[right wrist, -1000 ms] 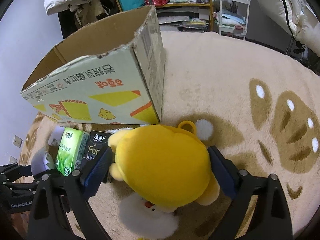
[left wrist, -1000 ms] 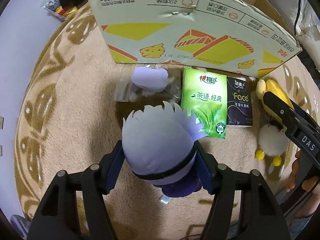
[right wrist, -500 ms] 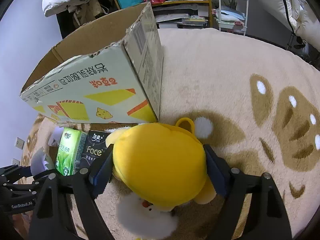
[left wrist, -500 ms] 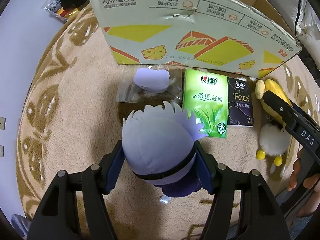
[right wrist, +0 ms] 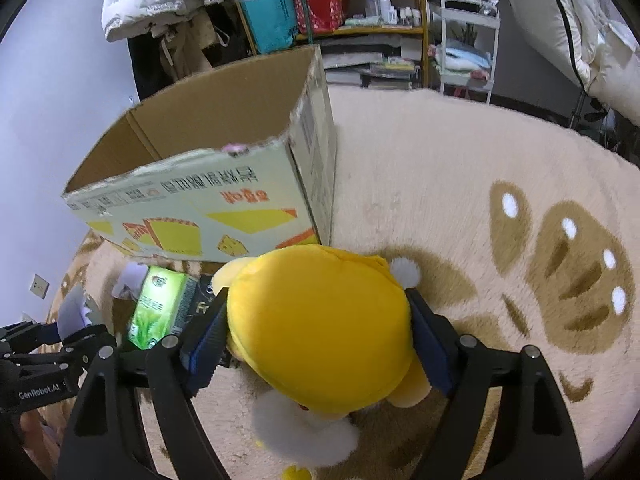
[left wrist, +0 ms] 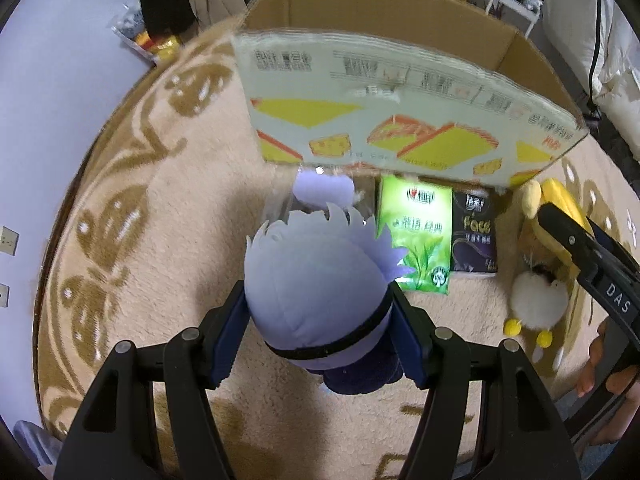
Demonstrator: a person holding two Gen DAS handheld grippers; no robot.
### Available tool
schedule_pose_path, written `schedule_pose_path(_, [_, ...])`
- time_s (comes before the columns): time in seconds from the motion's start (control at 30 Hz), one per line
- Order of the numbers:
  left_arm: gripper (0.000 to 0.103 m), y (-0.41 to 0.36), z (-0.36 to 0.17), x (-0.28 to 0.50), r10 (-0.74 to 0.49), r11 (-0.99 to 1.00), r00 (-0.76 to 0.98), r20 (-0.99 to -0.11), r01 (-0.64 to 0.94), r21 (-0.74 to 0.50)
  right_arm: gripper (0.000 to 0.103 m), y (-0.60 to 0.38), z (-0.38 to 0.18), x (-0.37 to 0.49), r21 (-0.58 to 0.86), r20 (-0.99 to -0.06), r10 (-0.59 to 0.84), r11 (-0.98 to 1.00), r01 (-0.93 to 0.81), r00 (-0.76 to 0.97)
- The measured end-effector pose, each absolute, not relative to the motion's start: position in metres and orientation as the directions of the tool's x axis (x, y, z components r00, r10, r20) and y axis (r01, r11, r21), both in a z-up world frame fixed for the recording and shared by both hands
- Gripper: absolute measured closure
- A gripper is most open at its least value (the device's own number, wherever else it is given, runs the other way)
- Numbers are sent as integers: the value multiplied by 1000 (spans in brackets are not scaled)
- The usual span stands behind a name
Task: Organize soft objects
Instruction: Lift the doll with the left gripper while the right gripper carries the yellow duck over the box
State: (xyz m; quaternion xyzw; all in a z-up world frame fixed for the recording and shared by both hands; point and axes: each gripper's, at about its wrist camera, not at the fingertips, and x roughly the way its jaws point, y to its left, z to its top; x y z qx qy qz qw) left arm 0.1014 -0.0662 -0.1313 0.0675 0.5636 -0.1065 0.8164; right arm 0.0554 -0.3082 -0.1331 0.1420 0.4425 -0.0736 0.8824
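Note:
My left gripper (left wrist: 318, 330) is shut on a lavender plush doll (left wrist: 312, 284) with spiky hair and holds it above the rug. My right gripper (right wrist: 318, 340) is shut on a yellow plush toy (right wrist: 320, 320) with a white fluffy part underneath, also lifted; it shows at the right in the left wrist view (left wrist: 560, 216). An open cardboard box (left wrist: 400, 120) stands just ahead of both; in the right wrist view (right wrist: 208, 184) its inside looks empty as far as I see.
A green tissue pack (left wrist: 416, 232), a black tissue pack (left wrist: 474, 236) and a small lavender item in clear wrap (left wrist: 320, 192) lie on the beige rug (right wrist: 460, 184) by the box front. Shelves (right wrist: 340, 12) and a white cart (right wrist: 464, 40) stand behind.
Both grippers have risen with their plush toys. The box's open top now shows in both views.

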Motion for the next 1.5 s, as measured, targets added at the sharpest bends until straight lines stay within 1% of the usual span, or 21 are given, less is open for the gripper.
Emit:
schedule_pose_path(0.13, [38,-57,-110,95,-64,982,461,-885,189,28,17,-306,-118,49,196,-763,-7,950,241,647])
schedule_pose_path(0.23, [38,-52,-95,91,-67,987,529,-846,159,21,17,-301,-104,43,199,-727,-11,954,226,687])
schedule_pose_path(0.5, [38,-46,-61,80,-67,990,678,-732,137,37,17,-293,-76,30,218,-648,-14,955,202,762])
schedule_pose_path(0.6, [38,-45,-50,76,-47,992,733,-679,112,52,17,-294,-64,27,217,-615,-15,958,188,788])
schedule_pose_path(0.63, [38,-45,-45,73,-34,994,760,-649,96,61,17,-293,-60,26,217,-604,-17,959,185,797])
schedule_pose_path(0.87, [38,-47,-20,65,-12,992,855,-519,77,104,17,-284,-36,30,193,-527,-25,970,148,850])
schedule_pose_path(1.0, [38,-53,-7,63,-34,990,888,-458,93,107,17,-279,-26,32,158,-480,-59,976,153,875])
schedule_pose_path(1.13, [38,-57,6,65,-49,991,918,-394,95,98,17,-277,-12,30,133,-396,-116,974,182,911])
schedule_pose_path(1.2, [38,-61,9,69,-49,989,924,-380,98,109,17,-276,-7,34,117,-371,-123,977,177,920])
schedule_pose_path(1.3, [38,-67,13,80,-63,987,928,-366,112,112,17,-276,-6,39,103,-358,-130,979,177,925])
schedule_pose_path(1.5, [38,-76,12,102,-98,986,926,-365,140,92,17,-283,-10,51,101,-367,-139,977,188,920])
